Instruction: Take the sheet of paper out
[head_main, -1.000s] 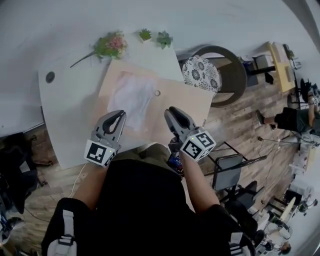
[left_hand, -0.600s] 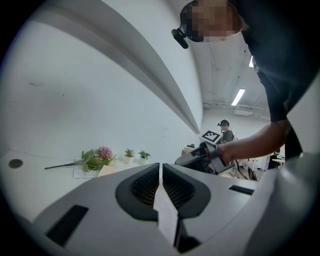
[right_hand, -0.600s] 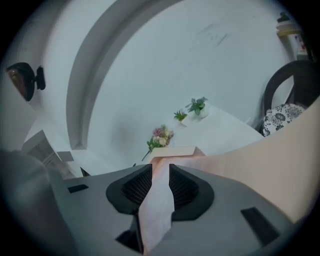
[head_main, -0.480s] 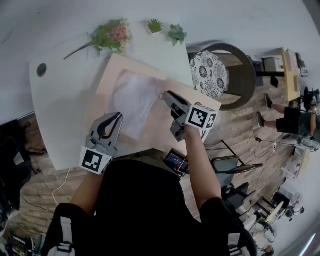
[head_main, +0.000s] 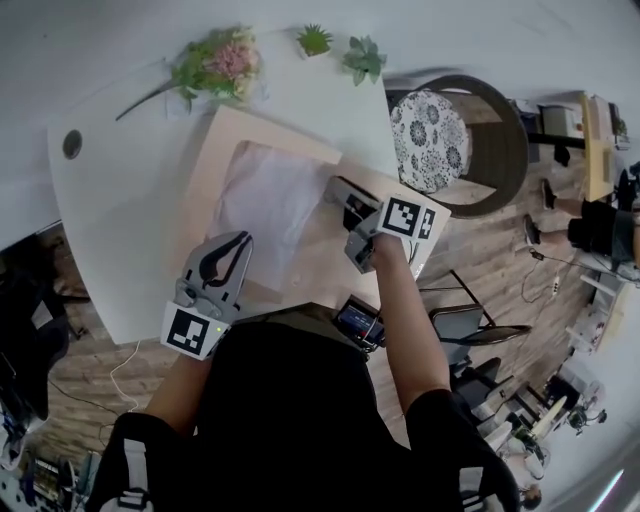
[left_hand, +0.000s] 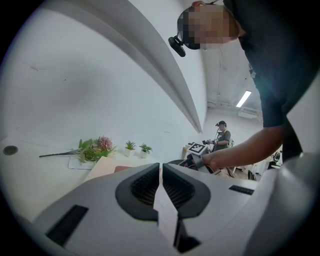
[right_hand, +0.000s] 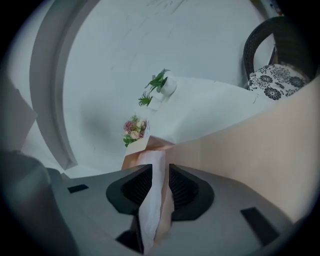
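On table (head_main: 130, 230), right tool (head_main: 338, 190) jaws just closing, paper sheet (head_main: 265, 200) between

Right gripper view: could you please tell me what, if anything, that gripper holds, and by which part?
Nothing is gripped yet. The jaws of the right gripper stand apart, having just closed slightly, with an edge of the sheet of paper between them.

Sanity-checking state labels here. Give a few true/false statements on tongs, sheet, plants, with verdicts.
1. The left tongs are shut and empty. True.
2. The sheet of paper lies on the beige board. True.
3. The right tongs hover over the chair. False: they are open at the sheet's right edge, which runs between them; they have just been closing slightly.
4. The small plants stand on the board. False: they stand on the white table, beyond it.
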